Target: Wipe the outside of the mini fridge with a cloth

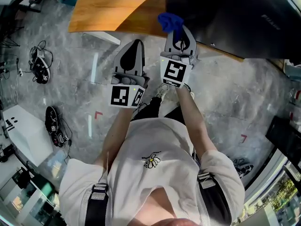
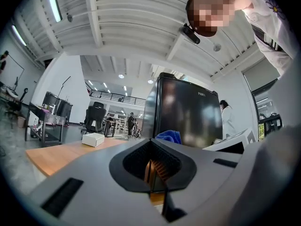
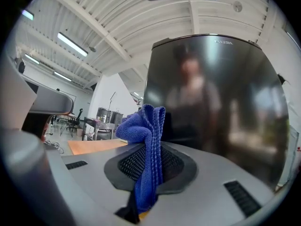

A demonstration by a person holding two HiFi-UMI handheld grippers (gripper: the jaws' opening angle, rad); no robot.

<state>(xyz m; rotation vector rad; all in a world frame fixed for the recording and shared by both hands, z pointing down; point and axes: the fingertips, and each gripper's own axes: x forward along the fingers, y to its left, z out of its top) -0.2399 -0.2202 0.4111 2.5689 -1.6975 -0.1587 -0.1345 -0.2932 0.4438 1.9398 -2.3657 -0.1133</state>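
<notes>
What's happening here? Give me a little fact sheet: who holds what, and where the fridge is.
Left tongs: shut, empty
Right tongs: shut on blue cloth
Mini fridge: black, glossy, just ahead of the blue cloth
Contact: cannot tell whether the blue cloth touches the mini fridge
Wooden table: next to the mini fridge

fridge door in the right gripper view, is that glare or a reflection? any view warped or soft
Right gripper view: a reflection. The fridge door mirrors a blurred standing figure and pale light patches. The cloth in the jaws is sharp, and the wide-angle lens bows the ceiling beams. Left gripper view: only a soft sheen on the door. Head view: the fridge is dark, with one faint streak.
</notes>
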